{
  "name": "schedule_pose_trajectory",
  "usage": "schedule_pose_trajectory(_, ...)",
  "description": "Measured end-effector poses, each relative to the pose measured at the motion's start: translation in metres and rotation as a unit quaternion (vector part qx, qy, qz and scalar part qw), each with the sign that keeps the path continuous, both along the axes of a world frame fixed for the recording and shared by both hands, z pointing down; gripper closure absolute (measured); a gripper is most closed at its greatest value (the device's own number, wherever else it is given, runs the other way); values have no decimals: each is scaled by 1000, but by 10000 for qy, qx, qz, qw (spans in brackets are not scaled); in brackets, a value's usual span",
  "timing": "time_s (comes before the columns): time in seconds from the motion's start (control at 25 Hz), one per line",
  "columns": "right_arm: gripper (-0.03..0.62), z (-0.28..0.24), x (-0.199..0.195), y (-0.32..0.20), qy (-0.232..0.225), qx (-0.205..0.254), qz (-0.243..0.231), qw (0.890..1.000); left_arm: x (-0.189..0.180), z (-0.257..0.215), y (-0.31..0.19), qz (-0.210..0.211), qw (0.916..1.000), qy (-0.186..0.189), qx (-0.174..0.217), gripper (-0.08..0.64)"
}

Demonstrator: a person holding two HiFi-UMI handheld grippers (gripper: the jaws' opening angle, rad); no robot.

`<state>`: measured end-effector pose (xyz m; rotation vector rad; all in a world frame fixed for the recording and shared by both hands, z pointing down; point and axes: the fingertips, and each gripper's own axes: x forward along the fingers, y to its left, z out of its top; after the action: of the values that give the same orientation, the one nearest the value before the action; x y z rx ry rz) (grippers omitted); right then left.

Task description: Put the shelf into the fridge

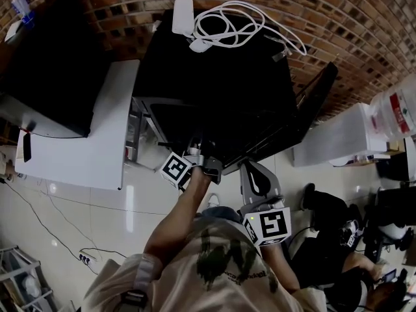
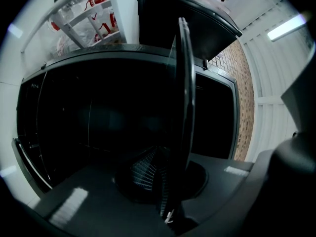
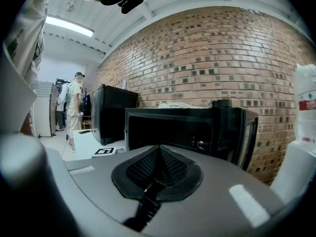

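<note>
Edgewise, the shelf [image 2: 183,93] shows only in the left gripper view. It is a thin dark-rimmed pane that runs from the jaws up across the dark mouth of the fridge [image 2: 98,122]. The left gripper [image 2: 165,181] is clamped on the near edge of the pane, with a ribbed pad pressed to each side. The shelf is in front of the opening, and how far it reaches inside cannot be made out.

From the head view the pane is lost against the black cavity. That view shows the left gripper [image 1: 198,164] pushed up to the lower lip of the fridge [image 1: 214,77], with its marker cube turned outward. The right gripper [image 1: 253,177] hangs just beside it, a little lower and back from the opening.

The right gripper view shows its own jaws pressed together with nothing between them [image 3: 159,157]. Past them the fridge [image 3: 173,127] stands with its door [image 3: 247,132] swung out to the right. The head view shows the same door [image 1: 315,103] angled away from the body.

On the fridge top lie a coiled white cable [image 1: 227,25] and a white adapter [image 1: 183,15]. The right gripper view catches only a sliver of the cable [image 3: 177,104].

A brick wall [image 1: 338,18] stands behind. To the left, a second black cabinet [image 1: 45,70] sits on a white table [image 1: 84,142]. Only the right gripper view shows a person [image 3: 74,102] standing far back.
</note>
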<state>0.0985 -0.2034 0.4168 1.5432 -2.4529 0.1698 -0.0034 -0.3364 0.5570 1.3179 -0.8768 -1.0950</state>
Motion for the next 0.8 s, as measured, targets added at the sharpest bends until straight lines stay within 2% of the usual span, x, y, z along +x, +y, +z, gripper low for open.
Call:
schedule_pose_trajectory(0.32,592,3,-2,-9,-28,-20,-104,9999,1,2,-18,-102,9998,-142,1,545)
schedule_pose_trajectory(0.48,592,4,1,-12,-22,-21,-93,10000,5,-2,-27,-104,9999,-15,62,545)
schedule_pose_trajectory(0.6,592,4,2,-16,-18,-13,-87,10000,3,-1,-35,-123,9998,-113,65,545)
schedule_pose_trajectory(0.68,592,4,2,-19,0,-8,-105,9999,4,-2,-39,-158,9998,-42,73,545)
schedule_pose_trajectory(0.8,592,6,2,-23,22,-1,-150,9999,4,1,-47,-176,9997,-159,59,545)
